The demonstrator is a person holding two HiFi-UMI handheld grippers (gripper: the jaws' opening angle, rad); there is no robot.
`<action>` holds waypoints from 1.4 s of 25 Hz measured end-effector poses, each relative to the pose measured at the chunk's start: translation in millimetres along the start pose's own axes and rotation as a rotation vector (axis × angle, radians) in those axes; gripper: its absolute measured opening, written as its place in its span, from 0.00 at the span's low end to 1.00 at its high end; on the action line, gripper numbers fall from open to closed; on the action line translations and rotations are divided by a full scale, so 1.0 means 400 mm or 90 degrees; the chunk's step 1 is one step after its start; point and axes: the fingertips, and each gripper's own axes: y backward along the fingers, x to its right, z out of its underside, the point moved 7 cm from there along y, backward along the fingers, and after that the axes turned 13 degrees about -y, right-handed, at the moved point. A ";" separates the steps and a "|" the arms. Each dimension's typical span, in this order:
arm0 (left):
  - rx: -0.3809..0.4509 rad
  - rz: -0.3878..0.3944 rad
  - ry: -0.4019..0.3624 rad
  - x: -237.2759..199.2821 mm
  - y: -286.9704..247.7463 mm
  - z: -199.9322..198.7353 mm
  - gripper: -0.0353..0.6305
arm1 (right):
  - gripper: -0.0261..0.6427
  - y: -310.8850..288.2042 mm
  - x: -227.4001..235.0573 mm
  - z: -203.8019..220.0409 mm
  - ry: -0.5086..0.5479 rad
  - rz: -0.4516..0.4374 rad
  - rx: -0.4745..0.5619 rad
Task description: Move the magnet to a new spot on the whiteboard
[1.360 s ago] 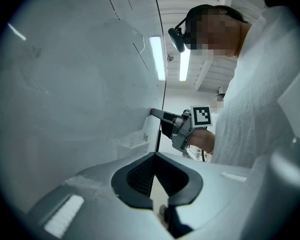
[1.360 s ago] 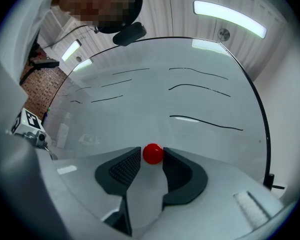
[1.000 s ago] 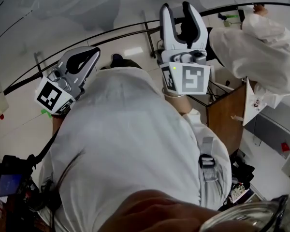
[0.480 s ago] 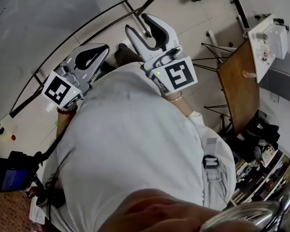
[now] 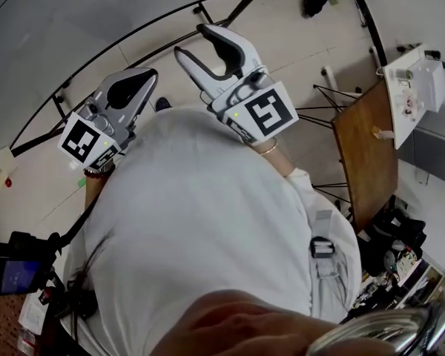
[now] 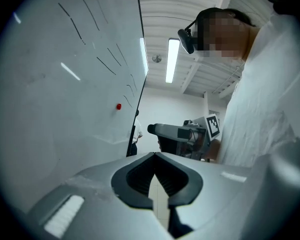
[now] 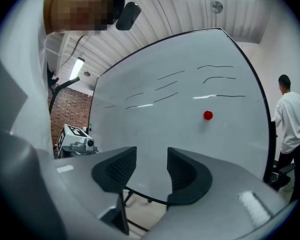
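A small red magnet (image 7: pixel 208 115) sticks on the whiteboard (image 7: pixel 180 89), right of its middle, under some thin black pen lines. It also shows as a red dot (image 6: pixel 118 106) near the board's edge (image 6: pixel 65 84). My right gripper (image 7: pixel 152 156) is open and empty, well short of the board, with the magnet up and to the right of its jaws. My left gripper (image 6: pixel 154 153) is shut on nothing. In the head view both grippers, left (image 5: pixel 142 75) and right (image 5: pixel 194 41), are held in front of my chest, and no magnet shows there.
The whiteboard's black base frame (image 5: pixel 237 10) runs over the tiled floor. A wooden table (image 5: pixel 367 147) and a white box (image 5: pixel 419 73) stand to my right. A person in white (image 7: pixel 292 119) stands past the board's right edge.
The head view has swung down and to the left: the magnet and the other person's sleeve have left it. Both grippers sit lower, and the right one now tilts left.
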 end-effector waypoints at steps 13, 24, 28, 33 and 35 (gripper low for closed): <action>0.008 -0.105 0.019 0.373 -0.066 -0.031 0.06 | 0.31 0.388 -0.020 -0.018 0.022 -0.021 0.066; -0.020 -0.206 0.053 0.783 -0.100 -0.003 0.06 | 0.31 0.777 -0.050 0.037 0.006 -0.033 0.065; -0.003 -0.220 0.055 0.771 -0.086 -0.008 0.06 | 0.31 0.768 -0.030 0.054 -0.013 -0.018 0.064; 0.051 -0.233 0.049 0.784 -0.049 -0.018 0.06 | 0.31 0.774 -0.068 0.054 0.011 -0.018 0.081; 0.056 -0.232 0.049 0.790 -0.043 -0.017 0.06 | 0.31 0.783 -0.077 0.060 0.008 -0.016 0.082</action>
